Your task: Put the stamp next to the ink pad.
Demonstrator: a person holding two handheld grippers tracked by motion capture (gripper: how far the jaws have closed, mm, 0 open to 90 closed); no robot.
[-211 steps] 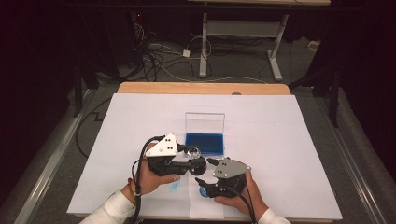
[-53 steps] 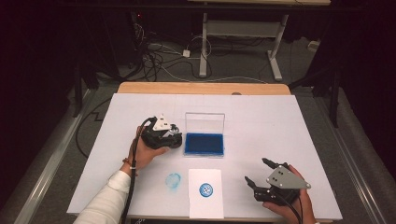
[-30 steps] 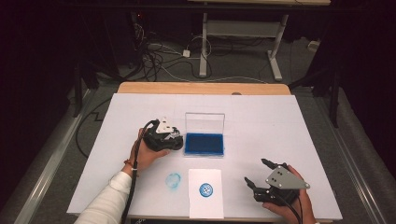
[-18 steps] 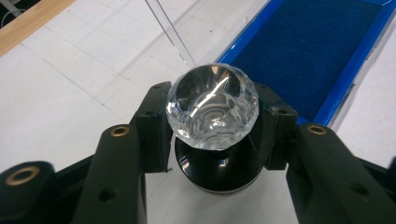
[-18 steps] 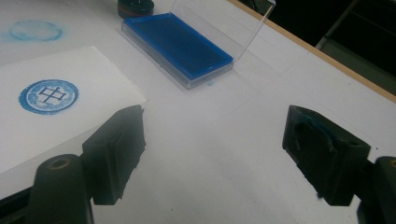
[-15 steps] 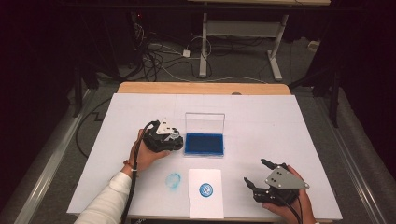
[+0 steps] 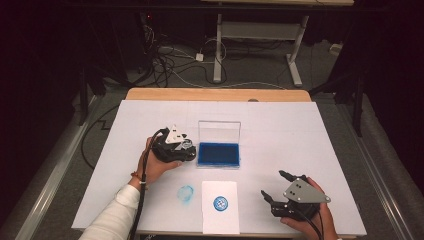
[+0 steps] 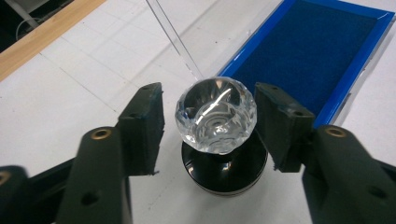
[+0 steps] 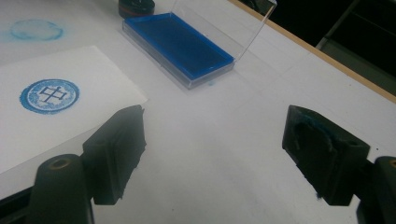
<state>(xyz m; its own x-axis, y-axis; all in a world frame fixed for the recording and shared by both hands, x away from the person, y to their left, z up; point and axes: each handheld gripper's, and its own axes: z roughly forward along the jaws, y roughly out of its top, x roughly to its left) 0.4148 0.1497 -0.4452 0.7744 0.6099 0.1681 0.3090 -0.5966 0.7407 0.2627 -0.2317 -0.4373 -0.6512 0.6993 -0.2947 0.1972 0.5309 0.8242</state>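
Note:
A stamp with a faceted clear knob (image 8: 215,116) on a black base stands on the white table, just left of the blue ink pad (image 8: 317,56). My left gripper (image 8: 212,123) straddles the knob. Its jaws have just been opening, and both pads now stand clear of the knob with a gap on each side. In the high view the left gripper (image 7: 172,147) sits beside the ink pad (image 7: 219,154). A white card (image 7: 220,220) carries a round blue print (image 7: 220,202). My right gripper (image 7: 273,183) stands open over bare table at the lower right, nothing between its fingers (image 9: 119,149).
The pad's clear lid (image 7: 219,131) stands upright behind it. A pale blue smudge (image 7: 186,193) marks the table left of the card. The table's wooden far edge (image 7: 215,94) borders a dark floor with cables.
Since seven seconds ago both grippers have left the card: the left went up beside the ink pad, the right out to the lower right. Over the last second neither hand has shifted.

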